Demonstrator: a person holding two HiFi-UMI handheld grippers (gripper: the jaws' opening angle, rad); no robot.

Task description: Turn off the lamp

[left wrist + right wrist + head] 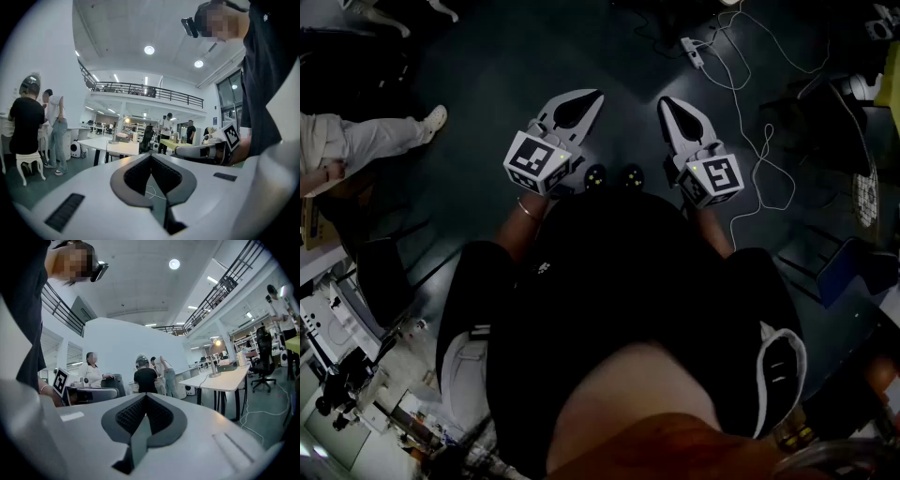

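1 lit lamp (pixel 213 366), gripper views only, L+R jaws closed

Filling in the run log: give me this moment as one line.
phase: before approach | left gripper: shut, empty | right gripper: shut, empty | lamp: lit, on far table, untouched

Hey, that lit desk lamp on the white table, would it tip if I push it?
Lamp: probably tippy, since a thin stem carries its head high above a small base. Pushed low, it likely slides on the smooth table.
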